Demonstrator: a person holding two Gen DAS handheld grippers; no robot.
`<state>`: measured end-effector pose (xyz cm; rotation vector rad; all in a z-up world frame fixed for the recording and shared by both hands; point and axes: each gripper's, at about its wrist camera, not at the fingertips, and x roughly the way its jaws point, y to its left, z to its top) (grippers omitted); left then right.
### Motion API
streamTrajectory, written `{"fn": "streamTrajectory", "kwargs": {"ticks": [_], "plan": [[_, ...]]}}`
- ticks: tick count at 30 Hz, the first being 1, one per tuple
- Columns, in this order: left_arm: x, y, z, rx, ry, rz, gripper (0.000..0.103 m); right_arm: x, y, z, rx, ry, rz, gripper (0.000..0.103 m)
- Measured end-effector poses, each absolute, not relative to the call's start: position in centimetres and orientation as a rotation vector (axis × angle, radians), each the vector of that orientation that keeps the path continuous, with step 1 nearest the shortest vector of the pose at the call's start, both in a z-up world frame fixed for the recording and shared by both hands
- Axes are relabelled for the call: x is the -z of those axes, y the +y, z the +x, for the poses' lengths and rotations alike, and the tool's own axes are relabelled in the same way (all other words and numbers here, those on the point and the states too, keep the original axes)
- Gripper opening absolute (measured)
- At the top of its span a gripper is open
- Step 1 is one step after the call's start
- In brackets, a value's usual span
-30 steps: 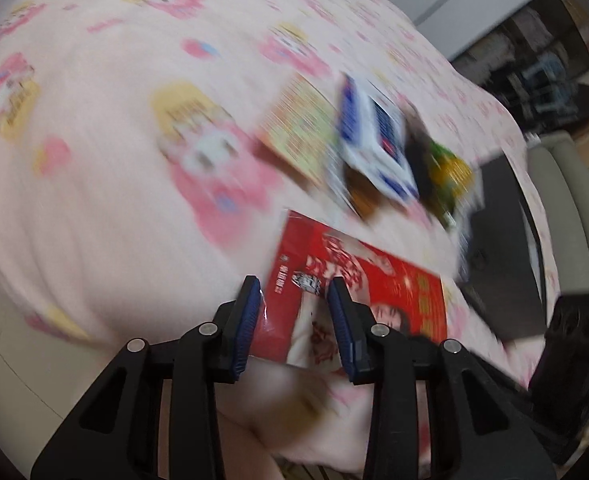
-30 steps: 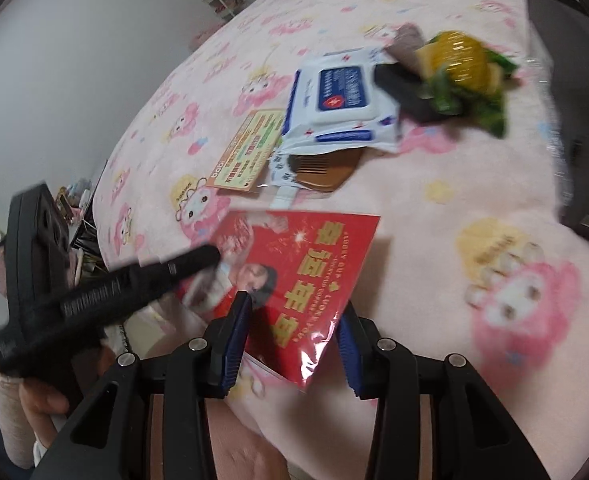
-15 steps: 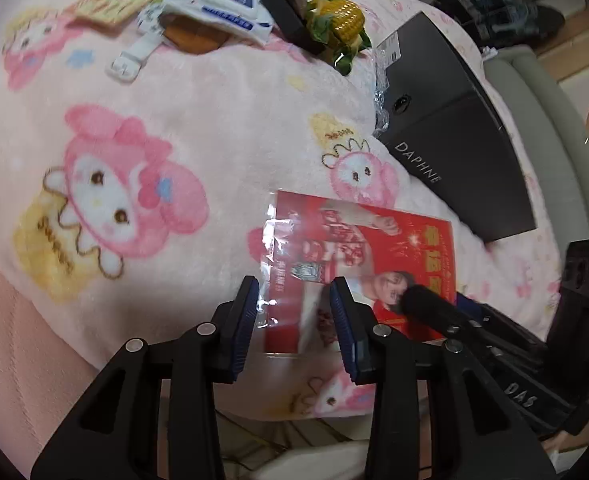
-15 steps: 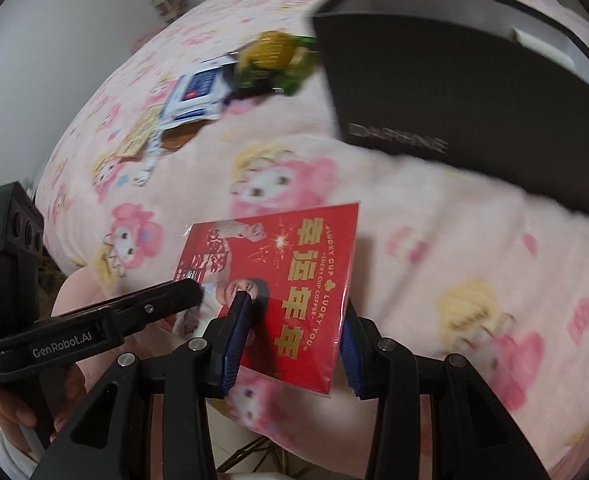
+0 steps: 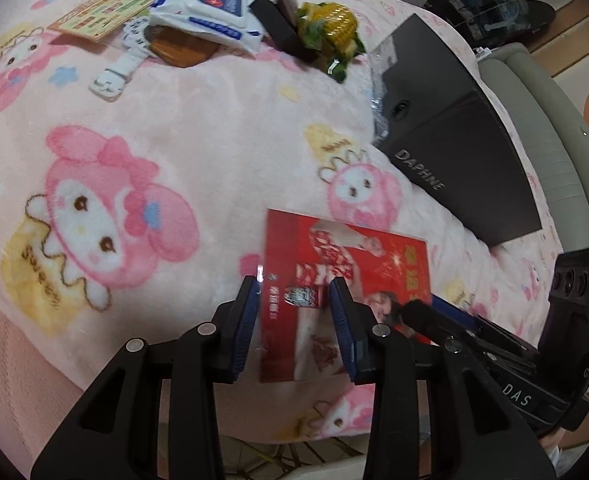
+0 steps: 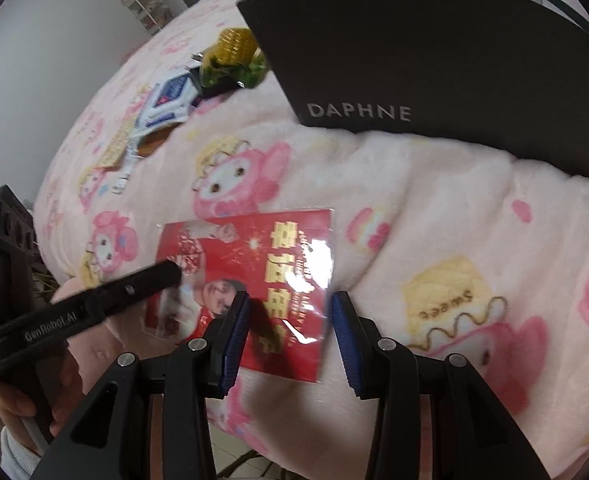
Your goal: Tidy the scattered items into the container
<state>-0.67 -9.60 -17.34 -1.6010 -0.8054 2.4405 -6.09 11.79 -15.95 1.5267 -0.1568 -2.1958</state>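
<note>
A red packet in clear plastic [image 5: 346,280] lies flat on the pink blanket near its front edge; it also shows in the right wrist view [image 6: 254,272]. My left gripper [image 5: 294,300] is open, its jaws on either side of the packet's left part. My right gripper [image 6: 290,312] is open over the packet's right part. The black DAPHNE box [image 5: 454,132] stands behind the packet; it also shows in the right wrist view [image 6: 434,60]. Each gripper shows in the other's view, over the packet.
At the back lie a wet-wipes pack [image 5: 210,4], a toy corn cob [image 5: 330,24], a black bar [image 5: 282,28], a brown disc [image 5: 178,46], a white strap [image 5: 122,68] and a printed card [image 5: 102,10]. A grey sofa edge [image 5: 542,120] is at right.
Both views have swung from the scattered pile toward the box, with the red packet staying between both pairs of jaws. Both grippers stay open.
</note>
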Motion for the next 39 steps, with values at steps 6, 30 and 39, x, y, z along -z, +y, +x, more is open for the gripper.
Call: {"fn": "streamTrajectory", "kwargs": {"ticks": [6, 30, 39], "plan": [[15.3, -8.4, -0.6, -2.436, -0.773, -1.574, 0.035, 14.4, 12.3, -5.9, 2.233, -0.151, 1.482, 0.036], [3.2, 0.0, -9.5, -2.489, -0.564, -1.298, 0.035, 3.0, 21.2, -12.2, 2.416, -0.224, 1.145, 0.036], [2.8, 4.0, -17.1, -2.510, -0.516, -1.292, 0.035, 2.7, 24.3, -19.4, 2.429, -0.193, 1.093, 0.036]]}}
